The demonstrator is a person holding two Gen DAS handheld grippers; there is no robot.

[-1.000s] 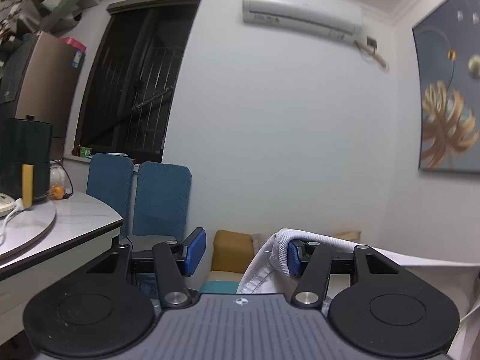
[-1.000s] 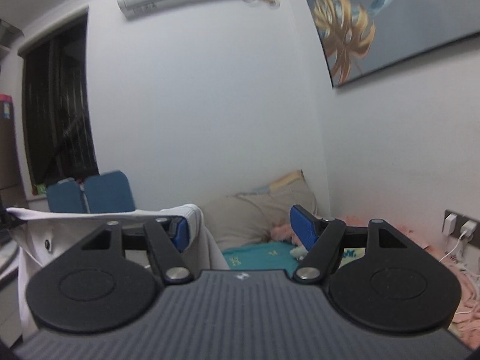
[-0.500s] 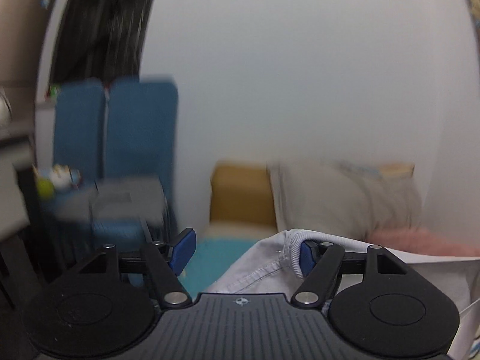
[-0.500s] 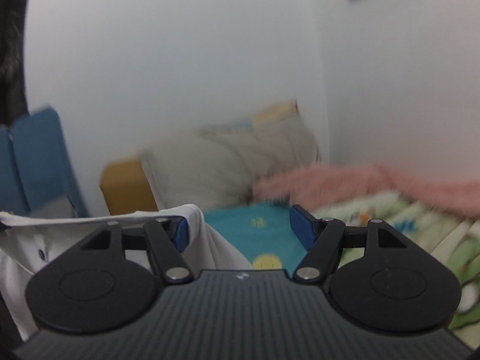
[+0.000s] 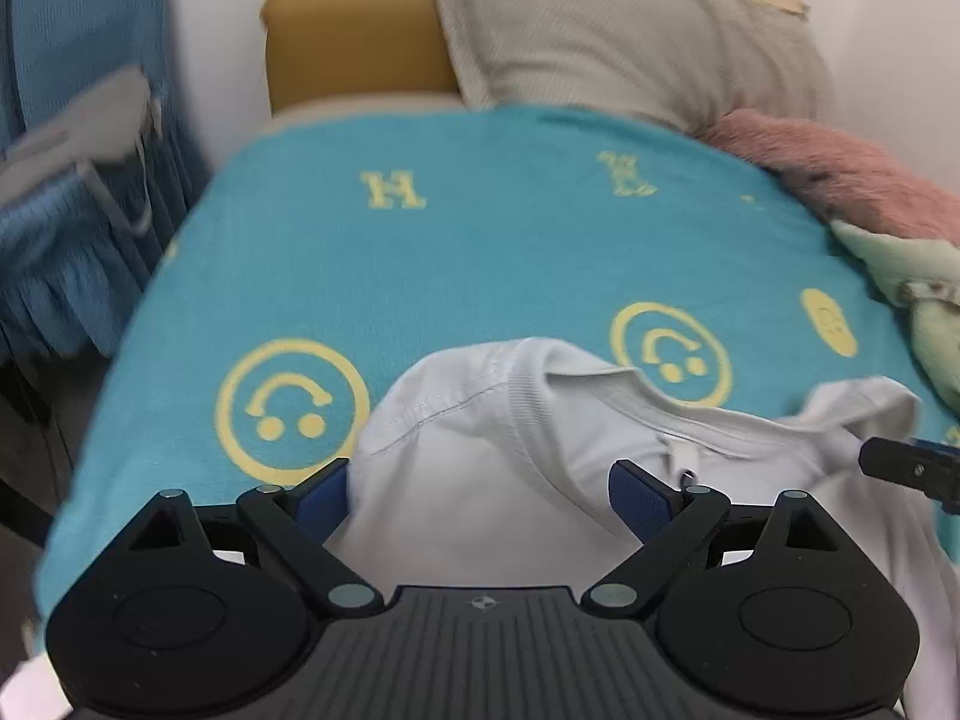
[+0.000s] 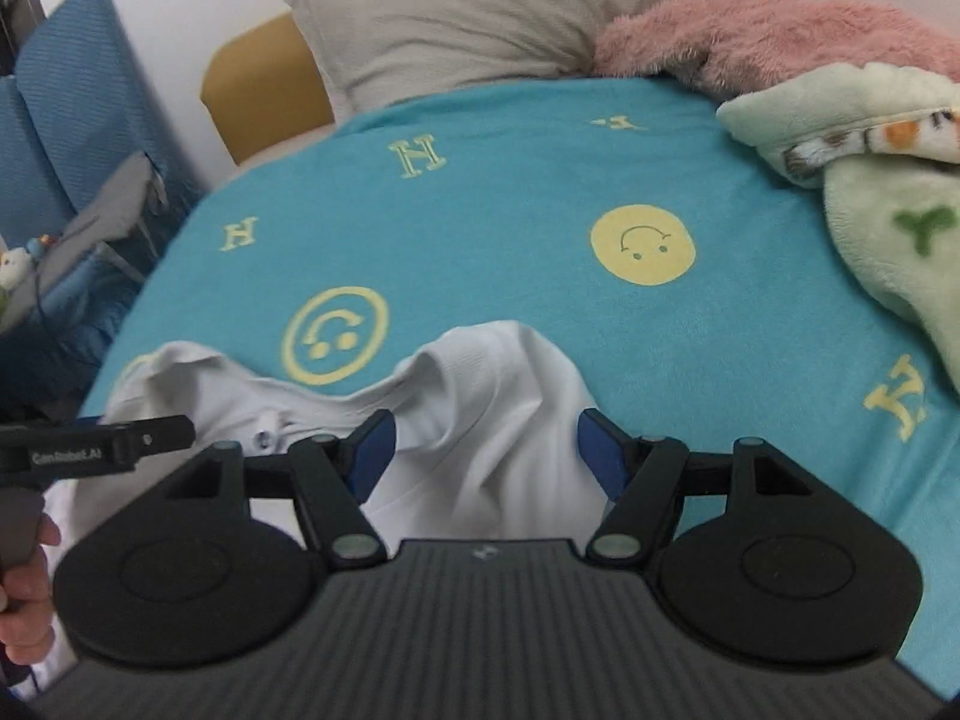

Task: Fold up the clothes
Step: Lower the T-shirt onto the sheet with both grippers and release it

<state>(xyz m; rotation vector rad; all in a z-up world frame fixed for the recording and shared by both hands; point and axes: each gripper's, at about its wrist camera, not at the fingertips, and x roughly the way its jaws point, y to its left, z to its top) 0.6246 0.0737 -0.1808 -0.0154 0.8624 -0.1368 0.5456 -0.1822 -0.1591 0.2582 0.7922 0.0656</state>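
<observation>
A white shirt (image 5: 468,414) lies bunched on the teal smiley-face bedspread (image 5: 480,240), ribbed collar (image 5: 528,396) facing up. My left gripper (image 5: 480,477) points down at it. Its jaws are opening wide, with the shoulder fabric lying loose between the blue pads. In the right wrist view the shirt's other shoulder (image 6: 498,384) humps up between the fingers of my right gripper (image 6: 486,438), which is open, its pads beside the cloth without pinching it. Each view shows the other gripper: the right one's fingertip (image 5: 912,468) and the left one's finger (image 6: 108,444), held by a hand (image 6: 24,600).
A grey pillow (image 5: 630,30) and a yellow cushion (image 5: 354,30) sit at the head of the bed. A pink fluffy blanket (image 6: 780,30) and a pale green blanket (image 6: 888,180) lie along the right side. Blue chairs (image 6: 72,90) stand off the bed's left edge.
Both grippers tipped down from facing the wall to the bed. The shirt, which hung over one finger of each, now lies on the bedspread. The left jaws have spread wider.
</observation>
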